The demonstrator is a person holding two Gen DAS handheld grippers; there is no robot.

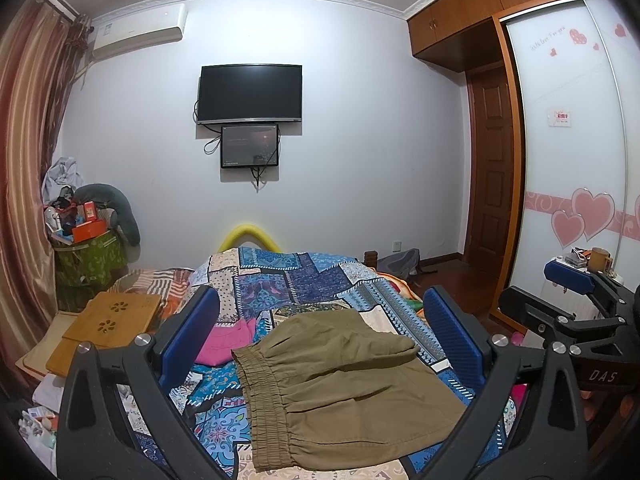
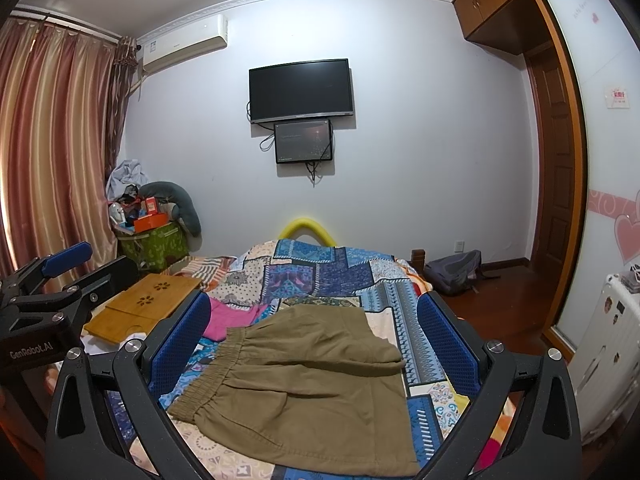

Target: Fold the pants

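Observation:
Olive-brown pants (image 1: 344,384) with an elastic waistband lie folded on the patterned blue bedspread (image 1: 280,280); they also show in the right wrist view (image 2: 304,384). My left gripper (image 1: 320,344) is open and empty, held above the pants with its blue pads wide apart. My right gripper (image 2: 312,344) is open and empty too, above the pants. The right gripper shows at the right edge of the left wrist view (image 1: 576,300), and the left gripper at the left edge of the right wrist view (image 2: 60,276).
A pink garment (image 1: 228,340) lies left of the pants. A wooden lap tray (image 1: 108,316) sits on the bed's left side. A green basket (image 1: 88,256) of clutter stands by the curtain. A backpack (image 2: 456,272) lies on the floor at right, near the wardrobe (image 1: 568,160).

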